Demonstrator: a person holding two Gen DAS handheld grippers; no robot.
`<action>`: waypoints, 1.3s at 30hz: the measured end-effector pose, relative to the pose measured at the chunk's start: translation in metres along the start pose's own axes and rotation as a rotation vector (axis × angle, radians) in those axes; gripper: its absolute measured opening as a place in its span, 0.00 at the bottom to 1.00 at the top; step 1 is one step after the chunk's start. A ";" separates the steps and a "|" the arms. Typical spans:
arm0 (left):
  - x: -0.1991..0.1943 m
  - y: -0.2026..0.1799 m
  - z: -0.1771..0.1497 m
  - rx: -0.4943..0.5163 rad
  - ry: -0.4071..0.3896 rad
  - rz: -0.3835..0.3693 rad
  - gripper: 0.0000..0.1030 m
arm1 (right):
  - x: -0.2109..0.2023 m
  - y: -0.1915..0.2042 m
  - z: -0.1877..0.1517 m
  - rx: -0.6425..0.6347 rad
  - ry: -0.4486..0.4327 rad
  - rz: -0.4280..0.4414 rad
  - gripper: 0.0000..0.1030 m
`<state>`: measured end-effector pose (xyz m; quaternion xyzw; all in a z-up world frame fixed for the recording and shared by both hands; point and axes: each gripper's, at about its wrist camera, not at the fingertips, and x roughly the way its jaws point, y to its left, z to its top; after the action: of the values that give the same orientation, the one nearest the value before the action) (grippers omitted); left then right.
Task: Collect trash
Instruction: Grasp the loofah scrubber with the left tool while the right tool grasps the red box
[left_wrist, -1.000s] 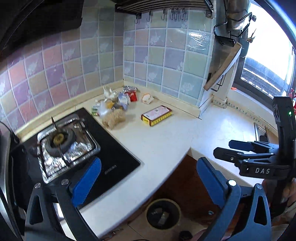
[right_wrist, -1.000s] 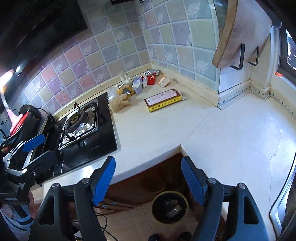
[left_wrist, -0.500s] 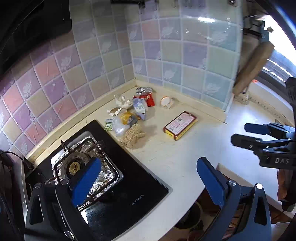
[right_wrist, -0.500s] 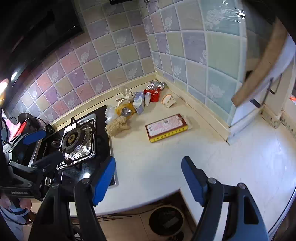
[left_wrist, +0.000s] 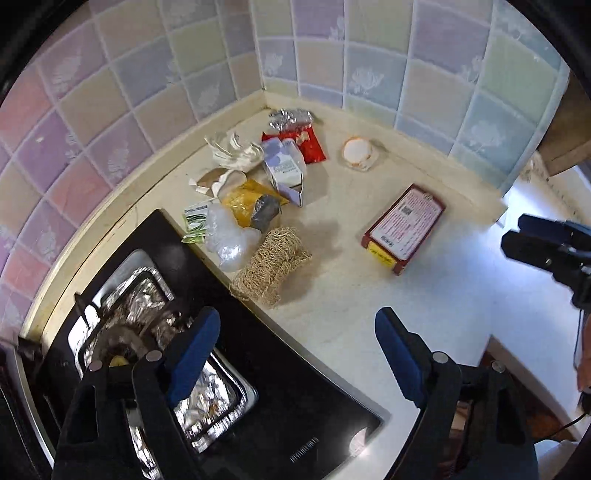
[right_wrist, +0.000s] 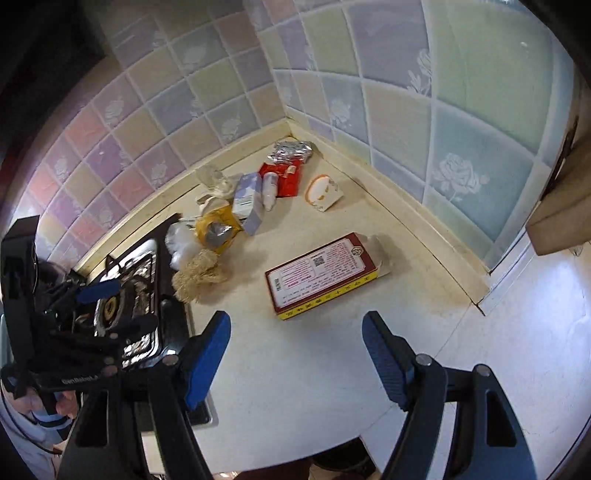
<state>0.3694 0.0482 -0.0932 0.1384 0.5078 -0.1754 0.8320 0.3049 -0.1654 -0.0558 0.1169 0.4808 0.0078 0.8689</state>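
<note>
A pile of trash lies in the counter corner: a red-and-yellow flat box (left_wrist: 404, 228) (right_wrist: 322, 274), a tan fibre scrubber (left_wrist: 271, 265) (right_wrist: 197, 277), a yellow wrapper (left_wrist: 253, 206) (right_wrist: 216, 229), a white-blue carton (left_wrist: 284, 170) (right_wrist: 248, 201), a red packet (left_wrist: 310, 144) (right_wrist: 282, 177), crumpled foil (left_wrist: 290, 118) (right_wrist: 291, 150), clear plastic (left_wrist: 229, 240) and a round white-orange lid (left_wrist: 357, 151) (right_wrist: 323, 190). My left gripper (left_wrist: 295, 354) is open and empty above the stove edge, short of the scrubber. My right gripper (right_wrist: 297, 356) is open and empty above the counter, just short of the box.
A black gas stove (left_wrist: 266, 373) with a foil-lined burner (left_wrist: 147, 317) (right_wrist: 122, 295) sits left of the trash. Tiled walls (left_wrist: 332, 55) close the corner. A wooden board (right_wrist: 561, 206) hangs at the right. The counter edge (left_wrist: 517, 354) runs at lower right.
Both grippers have moved forward and down over the counter toward the trash pile. The floor bin has left both views. Both stay open.
</note>
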 end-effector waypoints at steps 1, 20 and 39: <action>0.010 0.003 0.004 0.009 0.018 -0.015 0.77 | 0.005 -0.002 0.002 0.024 0.007 -0.008 0.72; 0.115 0.039 0.047 0.042 0.177 -0.218 0.68 | 0.077 -0.011 0.037 0.349 0.115 -0.141 0.72; 0.132 0.069 0.035 -0.194 0.171 -0.275 0.38 | 0.156 -0.011 0.054 0.518 0.274 -0.360 0.76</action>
<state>0.4826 0.0757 -0.1922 0.0012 0.6054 -0.2252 0.7634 0.4328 -0.1671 -0.1611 0.2448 0.5921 -0.2522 0.7252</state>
